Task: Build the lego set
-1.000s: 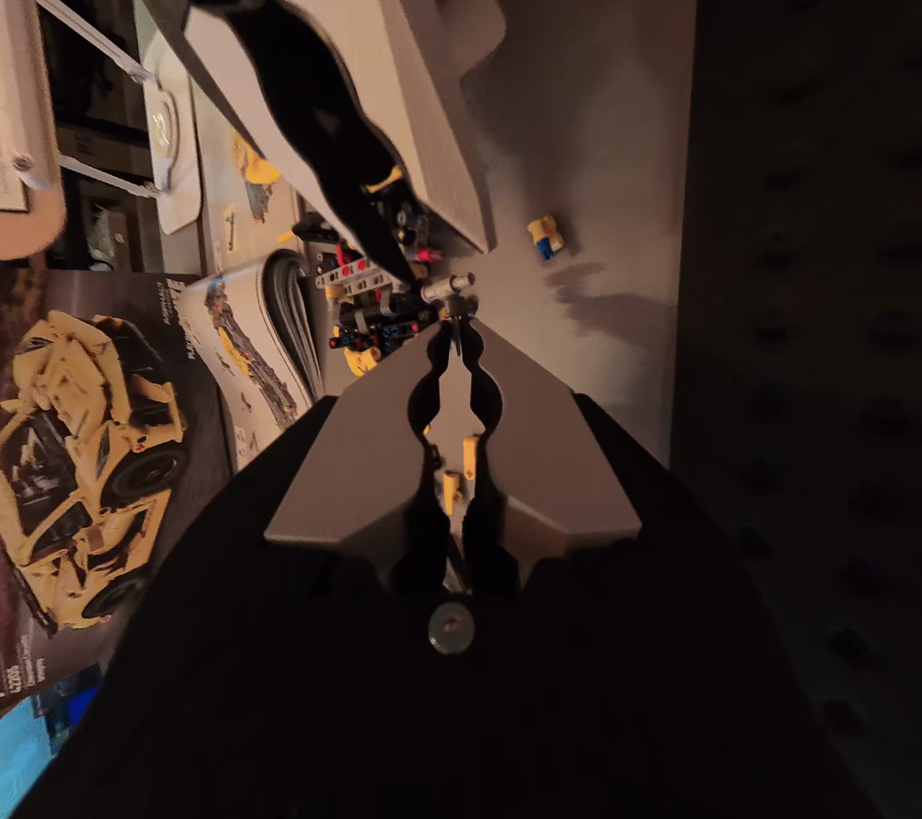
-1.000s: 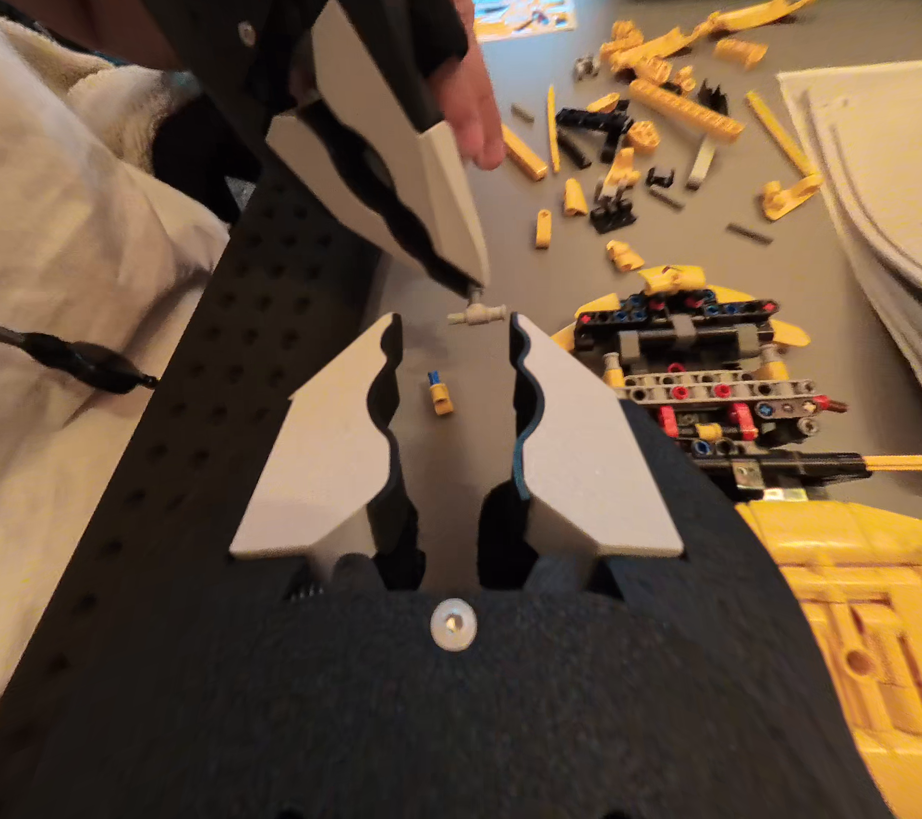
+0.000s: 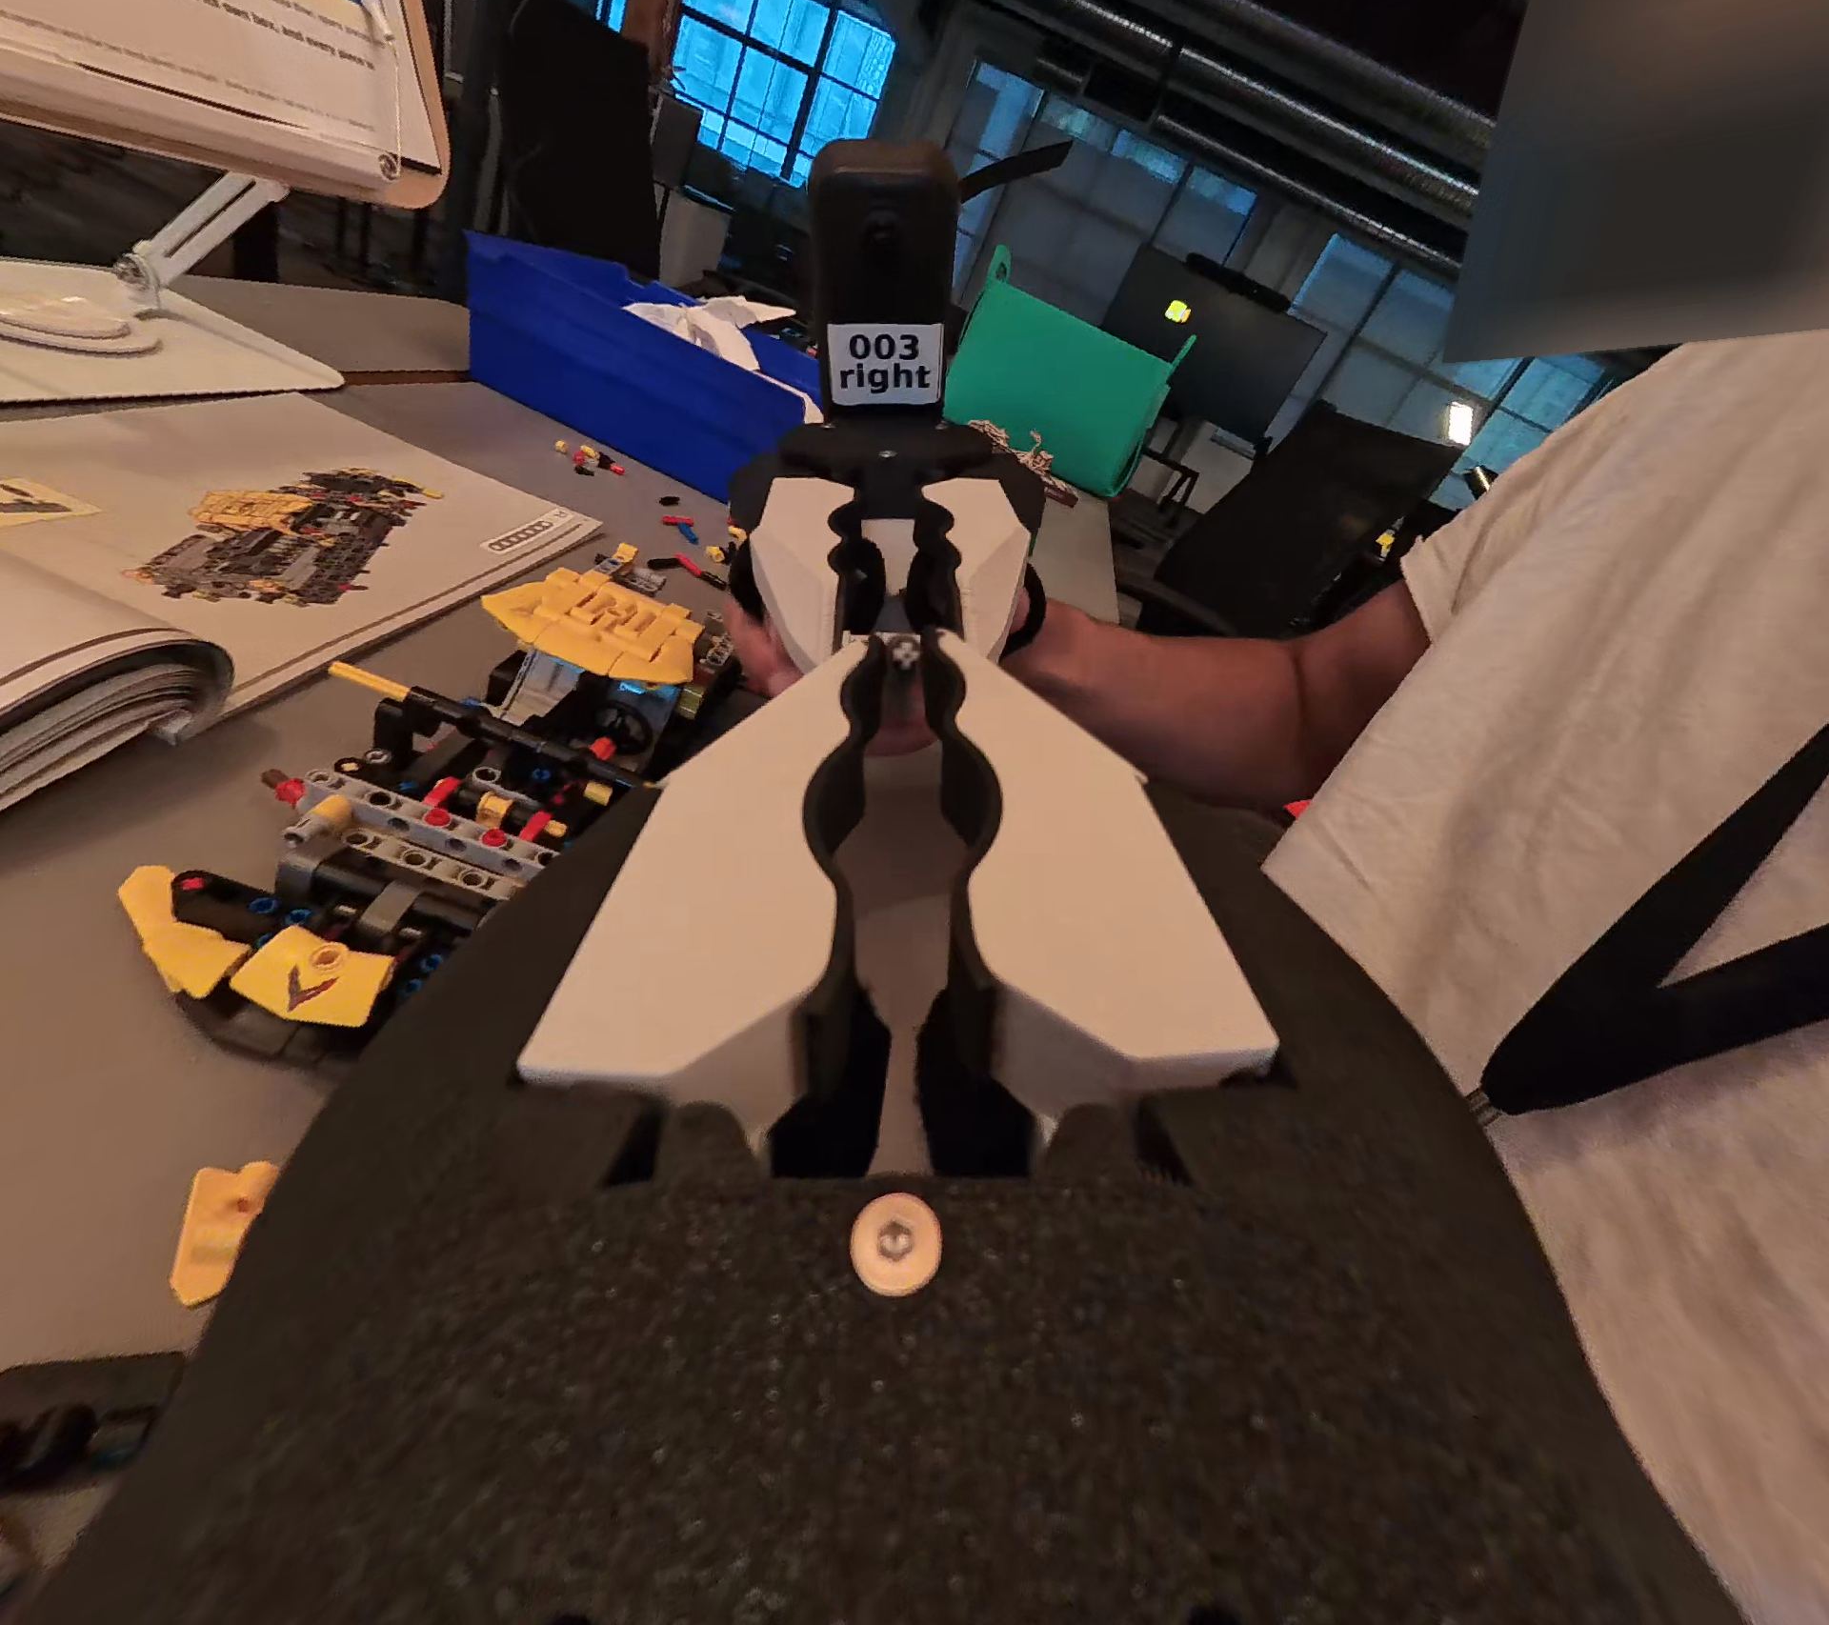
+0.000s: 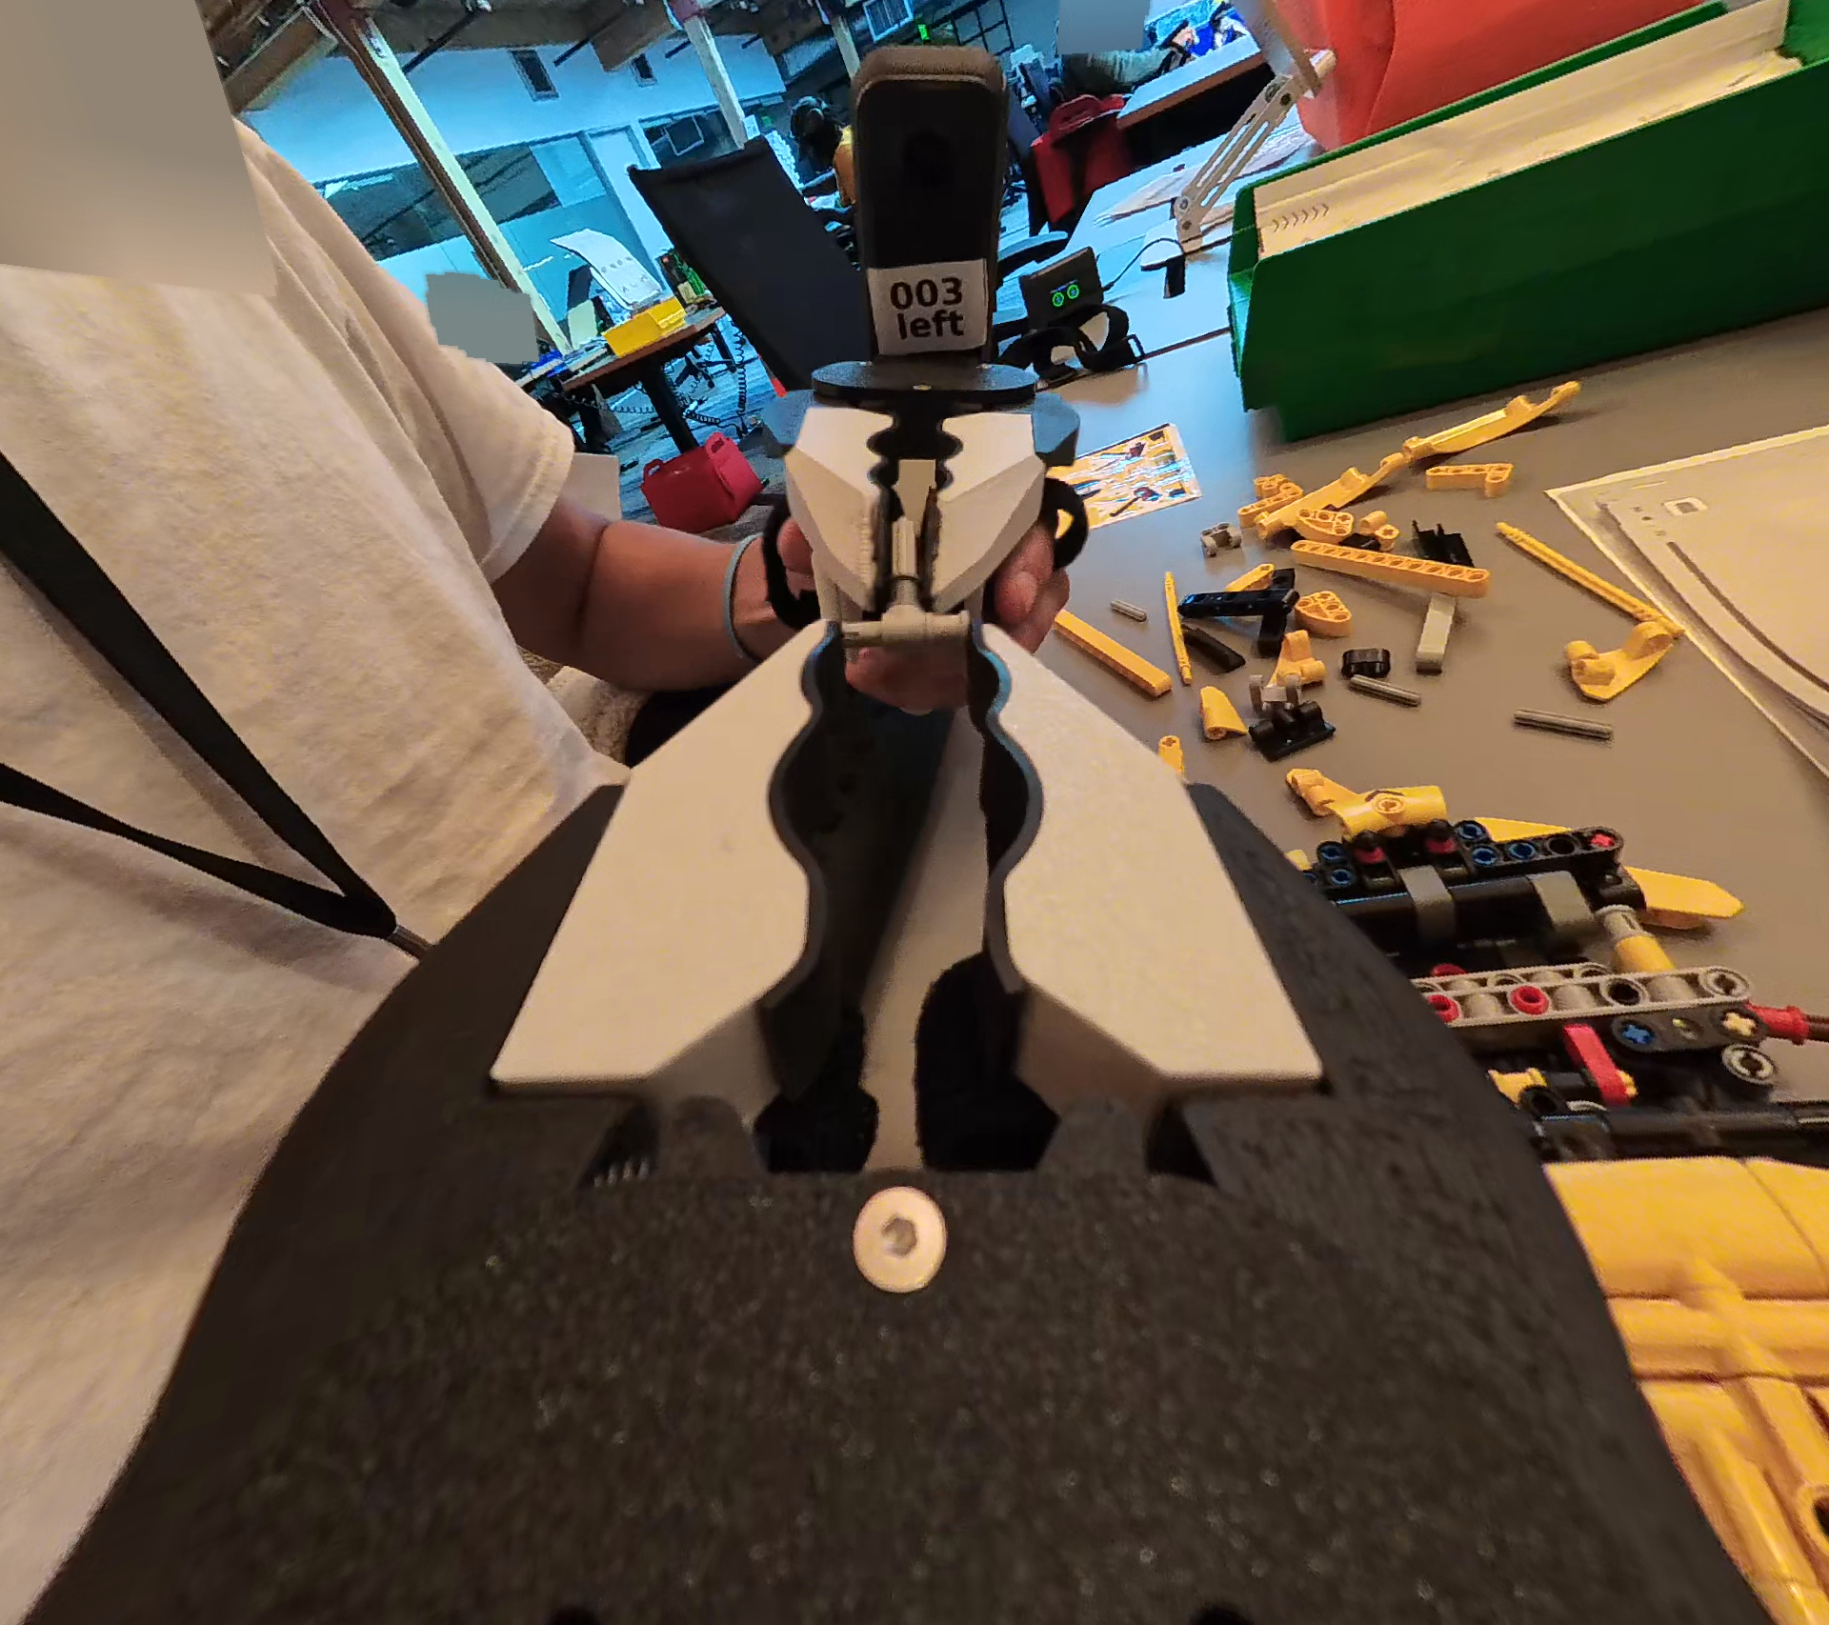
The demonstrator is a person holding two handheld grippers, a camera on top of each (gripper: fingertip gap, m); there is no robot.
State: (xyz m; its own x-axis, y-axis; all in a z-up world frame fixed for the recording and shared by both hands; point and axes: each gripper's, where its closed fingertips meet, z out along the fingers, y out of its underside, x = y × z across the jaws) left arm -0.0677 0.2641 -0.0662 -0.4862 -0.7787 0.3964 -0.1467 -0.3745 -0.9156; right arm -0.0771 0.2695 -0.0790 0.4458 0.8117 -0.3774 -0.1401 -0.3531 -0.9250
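The grey tabletop carries everything, and the half-built black and grey beam chassis with yellow body panels is our landmark, lying flat on it. Behind the chassis lies the open instruction booklet; farther back, a blue plastic bin. From the right wrist view, a green plastic bin stands well beyond the chassis, with a scatter of loose yellow and black pieces between the two.

Above the table, off the person's side of the chassis, the two tools meet nose to nose! The left gripper, white fingers with black wavy pads, is nearly closed and pinches the stem of a small light-grey T-shaped connector piece. Its crossbar sits square across the mouth of the right gripper, whose tips stand parted about as wide as that bar. Each end looks to touch a tip, though a firm clamp I cannot confirm.

From the left wrist view only the connector's cross-shaped end shows, peeking between the fingertips; the rest is hidden. The chassis is cut off by the gripper bodies in both views, and the small studs and pins near the blue bin are too tiny to sort out.
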